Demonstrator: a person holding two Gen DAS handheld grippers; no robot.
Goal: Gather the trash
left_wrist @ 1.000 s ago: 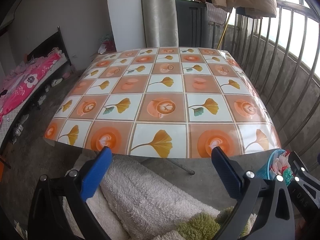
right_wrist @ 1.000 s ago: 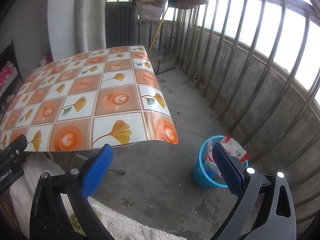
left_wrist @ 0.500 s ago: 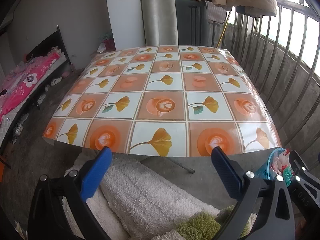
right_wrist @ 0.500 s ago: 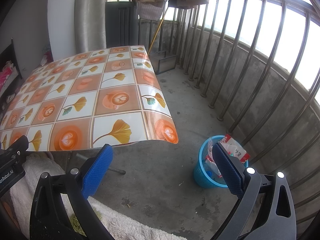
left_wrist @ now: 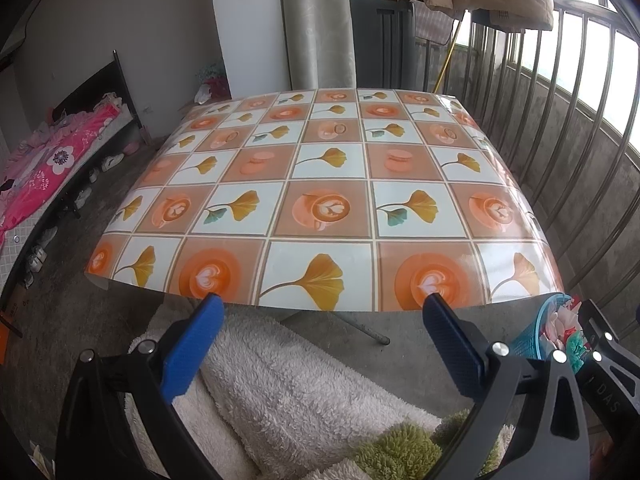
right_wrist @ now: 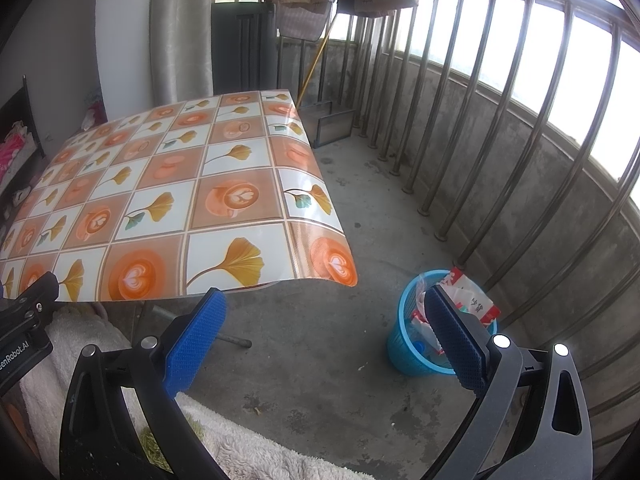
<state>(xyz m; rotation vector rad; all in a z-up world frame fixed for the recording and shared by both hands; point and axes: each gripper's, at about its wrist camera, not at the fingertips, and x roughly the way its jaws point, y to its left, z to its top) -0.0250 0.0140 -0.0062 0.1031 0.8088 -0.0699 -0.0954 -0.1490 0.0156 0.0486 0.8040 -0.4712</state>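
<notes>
Both tools, left and right, are spread wide and hold nothing. The surface shows no litter; the trash sits in the blue basket on the floor by the railing. Those wrappers look light, crinkly and slippery, so pinching a protruding edge seems best.

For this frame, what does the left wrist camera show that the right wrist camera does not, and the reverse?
Only the left wrist view shows the pink floral bedding with shoes beneath. Only the right wrist view shows the blue plastic trash basket whole, standing on the concrete floor by the metal railing, wrappers inside; the left view catches just its rim. Both share the glossy ginkgo-and-coffee patterned tablecloth, bare of trash, the white fluffy blanket, and open, empty grippers: left, right.
</notes>
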